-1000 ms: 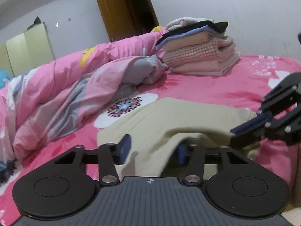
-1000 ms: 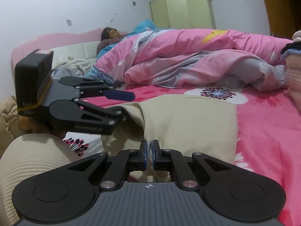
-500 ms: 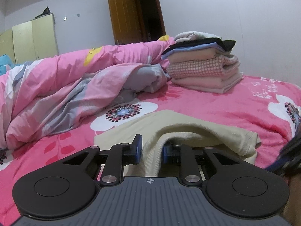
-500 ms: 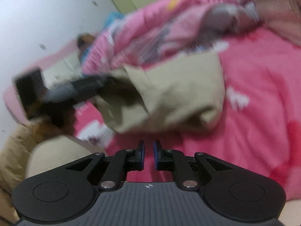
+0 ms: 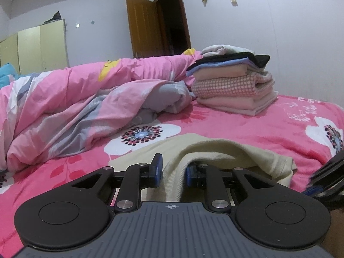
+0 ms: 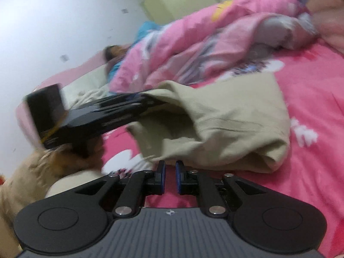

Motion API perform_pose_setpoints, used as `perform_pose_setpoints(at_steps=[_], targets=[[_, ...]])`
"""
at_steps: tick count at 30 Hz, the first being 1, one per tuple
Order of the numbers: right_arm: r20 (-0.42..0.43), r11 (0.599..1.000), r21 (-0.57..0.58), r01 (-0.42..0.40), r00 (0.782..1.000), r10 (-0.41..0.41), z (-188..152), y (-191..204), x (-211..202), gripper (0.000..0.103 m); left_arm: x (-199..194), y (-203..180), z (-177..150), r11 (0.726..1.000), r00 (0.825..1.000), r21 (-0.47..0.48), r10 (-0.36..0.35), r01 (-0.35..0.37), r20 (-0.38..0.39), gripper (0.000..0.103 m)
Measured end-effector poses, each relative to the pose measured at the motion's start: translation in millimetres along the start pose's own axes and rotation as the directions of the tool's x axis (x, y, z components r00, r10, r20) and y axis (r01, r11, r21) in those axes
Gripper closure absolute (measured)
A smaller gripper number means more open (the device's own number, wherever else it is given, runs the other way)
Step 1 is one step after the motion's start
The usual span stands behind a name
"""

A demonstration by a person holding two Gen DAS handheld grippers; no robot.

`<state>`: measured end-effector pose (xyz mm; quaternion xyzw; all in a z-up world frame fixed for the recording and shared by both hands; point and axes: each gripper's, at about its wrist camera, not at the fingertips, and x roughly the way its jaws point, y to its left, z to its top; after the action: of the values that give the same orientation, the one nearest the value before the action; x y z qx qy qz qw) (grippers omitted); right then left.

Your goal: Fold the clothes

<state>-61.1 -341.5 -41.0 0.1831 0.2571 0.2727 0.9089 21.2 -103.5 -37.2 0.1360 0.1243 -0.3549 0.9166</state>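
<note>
A beige garment (image 5: 215,150) lies partly bunched on the pink flowered sheet (image 5: 268,124). My left gripper (image 5: 172,172) is shut on a raised fold of it, with cloth pinched between the blue pads. The right wrist view, which is tilted and blurred, shows that left gripper (image 6: 148,99) lifting one edge of the garment (image 6: 236,118). My right gripper (image 6: 170,176) is just short of the garment's near edge. Its jaws are shut to a narrow slit with nothing between them. In the left wrist view the right gripper (image 5: 322,178) is a dark blur at the right edge.
A stack of folded clothes (image 5: 232,88) stands at the back right of the bed. A rumpled pink and grey quilt (image 5: 75,107) fills the left side, and a person (image 6: 114,51) lies under it near the headboard. A wardrobe (image 5: 40,47) and a door (image 5: 146,28) are behind.
The left jaws have closed onto the garment's fold and raised it. The right gripper has rolled and come off the cloth, which now lies beyond its tips.
</note>
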Motion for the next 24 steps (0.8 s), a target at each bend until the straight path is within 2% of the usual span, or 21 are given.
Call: perform_pose_setpoints(at_steps=[3,6,10,16,17,20,22,24], targets=[[0.069,0.999,-0.037,0.016,0.998,-0.013,8.7,2.6,-19.9,0.092,-1.0,-0.6,-0.3,1.0,1.0,0.0,0.003,-0.003,0.008,0.083],[0.086,0.994,-0.021,0.11,0.99,-0.108,18.3,-6.8,-18.4,0.092,-2.0,-1.5,0.0,1.0,1.0,0.001,0.008,-0.008,0.023,0.088],[0.035,0.978,-0.063,0.199,0.98,-0.197,23.4,-9.4,12.6,0.093,-4.0,-1.3,0.7,1.0,0.999,-0.003,0.006,-0.006,0.035,0.093],[0.149,0.919,-0.146,0.366,0.927,-0.345,17.2,12.0,37.0,0.094,-5.6,3.4,-0.4,0.999,0.999,-0.036,0.001,0.001,0.045,0.094],[0.146,0.915,-0.16,0.369,0.926,-0.348,14.2,16.6,36.8,0.092,-6.2,3.7,-0.6,0.999,0.999,-0.039,0.0,0.002,0.049,0.094],[0.123,0.941,-0.164,0.297,0.952,-0.279,11.5,23.4,30.7,0.092,-9.9,5.1,-1.3,0.999,0.997,-0.048,-0.011,0.014,0.072,0.094],[0.131,0.938,-0.159,0.309,0.948,-0.29,15.5,23.6,35.4,0.093,-11.1,5.2,-1.7,0.998,0.997,-0.051,-0.019,0.024,0.08,0.094],[0.158,0.929,-0.14,0.341,0.934,-0.319,20.1,19.4,44.7,0.093,-10.7,5.2,-1.9,0.998,0.997,-0.054,-0.025,0.029,0.077,0.095]])
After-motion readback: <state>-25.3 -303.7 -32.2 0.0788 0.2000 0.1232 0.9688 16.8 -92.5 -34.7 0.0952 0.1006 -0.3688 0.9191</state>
